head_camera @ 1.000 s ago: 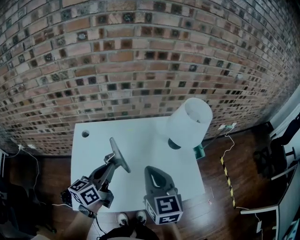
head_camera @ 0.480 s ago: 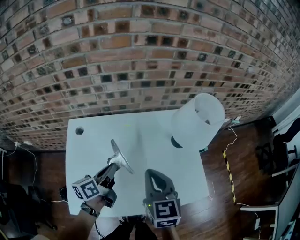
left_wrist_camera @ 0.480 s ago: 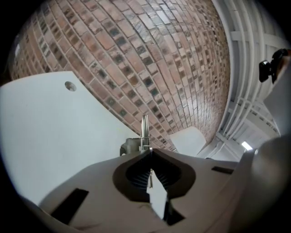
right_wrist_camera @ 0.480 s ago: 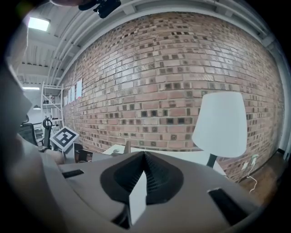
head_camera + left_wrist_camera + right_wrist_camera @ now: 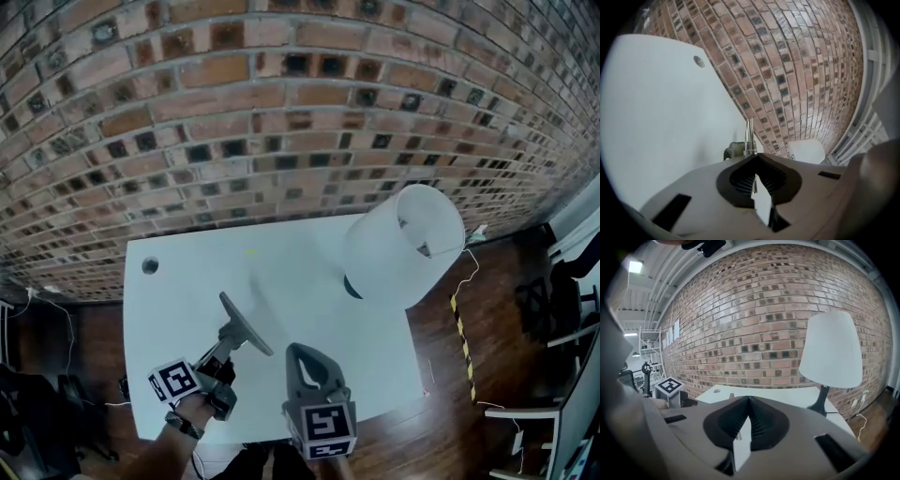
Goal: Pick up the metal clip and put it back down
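Note:
The metal clip (image 5: pixel 246 325), a long silvery blade with a sprung handle, hangs tilted over the white table (image 5: pixel 187 291) near its front left. My left gripper (image 5: pixel 228 337) is shut on the clip's handle end. In the left gripper view the clip (image 5: pixel 749 133) sticks up past the closed tips of the left gripper (image 5: pixel 753 157). My right gripper (image 5: pixel 306 354) sits at the table's front edge, to the right of the clip, shut with nothing in it. In its own view the right gripper (image 5: pixel 749 400) has its jaws meeting.
A lamp with a big white shade (image 5: pixel 403 246) stands at the table's right back, also the lamp (image 5: pixel 832 350) ahead of the right gripper. A round cable hole (image 5: pixel 150 266) is at the table's back left. A brick wall (image 5: pixel 281 122) runs behind; wooden floor lies right.
The head view has tipped, so the wall fills more of it. The left gripper keeps its hold on the clip and sits a little lower in the picture. The right gripper has barely moved.

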Motion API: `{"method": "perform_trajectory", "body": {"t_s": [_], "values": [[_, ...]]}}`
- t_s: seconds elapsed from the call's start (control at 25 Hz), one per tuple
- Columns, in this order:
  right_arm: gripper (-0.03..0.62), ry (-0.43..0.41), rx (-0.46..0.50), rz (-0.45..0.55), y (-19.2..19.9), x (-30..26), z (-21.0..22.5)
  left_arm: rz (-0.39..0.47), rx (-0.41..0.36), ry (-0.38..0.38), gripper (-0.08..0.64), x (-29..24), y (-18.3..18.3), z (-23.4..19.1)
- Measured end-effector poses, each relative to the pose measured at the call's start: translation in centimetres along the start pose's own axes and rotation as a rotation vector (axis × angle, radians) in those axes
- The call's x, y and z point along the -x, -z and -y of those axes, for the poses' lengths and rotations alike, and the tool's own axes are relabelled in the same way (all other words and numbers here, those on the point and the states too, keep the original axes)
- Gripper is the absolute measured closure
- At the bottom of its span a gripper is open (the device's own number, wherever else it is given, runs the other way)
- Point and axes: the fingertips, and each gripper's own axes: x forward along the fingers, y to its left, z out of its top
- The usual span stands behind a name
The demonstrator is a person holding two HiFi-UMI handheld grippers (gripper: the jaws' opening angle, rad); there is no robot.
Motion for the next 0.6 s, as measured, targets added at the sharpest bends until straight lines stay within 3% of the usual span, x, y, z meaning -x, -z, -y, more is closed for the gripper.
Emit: {"method": "perform_trajectory", "body": {"t_s": [0.24, 0.6], "values": [[0.596, -0.006, -0.027, -0.014, 0.9, -0.7, 0.3, -0.024, 0.181, -0.048, 0.557, -1.1, 2.1, -2.9], [0.596, 0.002, -0.071, -0.025, 1.8, -1.1, 1.5, -0.014, 0.264, -0.096, 0.557, -1.8, 2.8, -5.0]]}}
